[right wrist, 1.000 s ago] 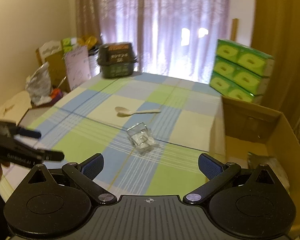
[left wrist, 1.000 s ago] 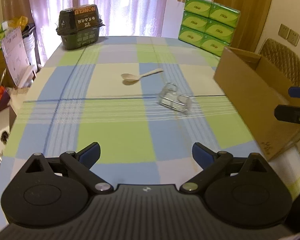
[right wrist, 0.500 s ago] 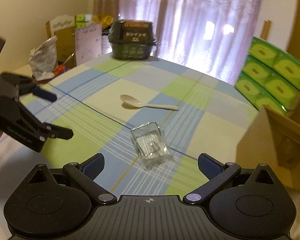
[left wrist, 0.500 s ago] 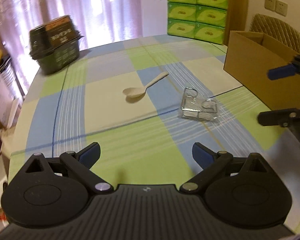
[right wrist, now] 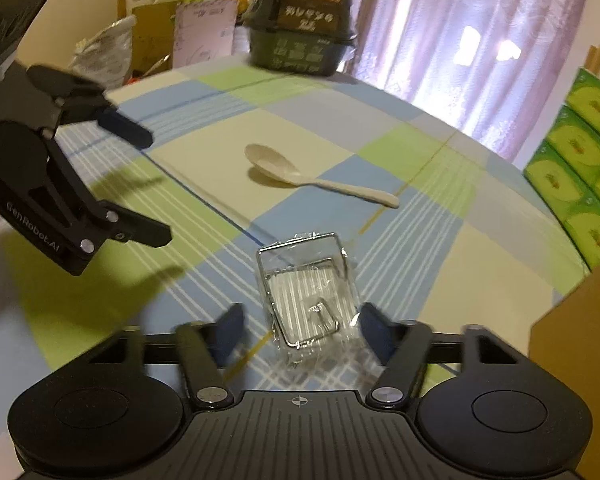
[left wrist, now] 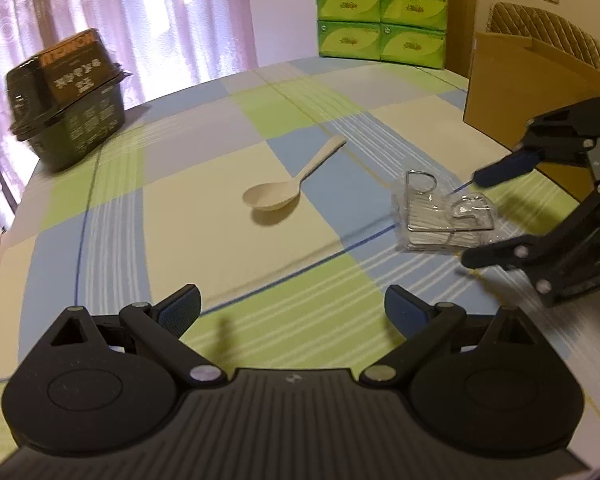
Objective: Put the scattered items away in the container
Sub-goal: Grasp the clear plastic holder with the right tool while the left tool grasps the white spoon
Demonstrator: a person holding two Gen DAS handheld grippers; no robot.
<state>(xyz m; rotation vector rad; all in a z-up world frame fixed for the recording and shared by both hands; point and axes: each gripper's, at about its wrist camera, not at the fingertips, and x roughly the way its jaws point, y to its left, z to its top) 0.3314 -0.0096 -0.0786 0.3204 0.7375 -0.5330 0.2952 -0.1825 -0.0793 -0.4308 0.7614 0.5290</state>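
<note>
Left wrist view: the left tongs [left wrist: 292,306] hang released above the checked surface [left wrist: 204,240], and have swung in closer than a second ago. The spoon [left wrist: 276,196] now lies ahead of them, a little left of centre. The clear packet [left wrist: 444,216] of wire hooks sits ahead to the right. The right tongs [left wrist: 480,216] have come in from the right and now straddle that packet, one finger beyond it, one on the near side. The cardboard box [left wrist: 512,88] stands further right.

Right wrist view: the right tongs [right wrist: 300,330] are released, but narrower than half a second ago. The packet [right wrist: 308,300] lies between their fingers, apparently untouched. The spoon [right wrist: 292,174] rests beyond it, and the left tongs [right wrist: 156,188] hover off to the left. The box edge [right wrist: 572,340] is at the right.

Judged from this, the packet is about to be gripped and carried to the box; the spoon looks set for the left tongs.
</note>
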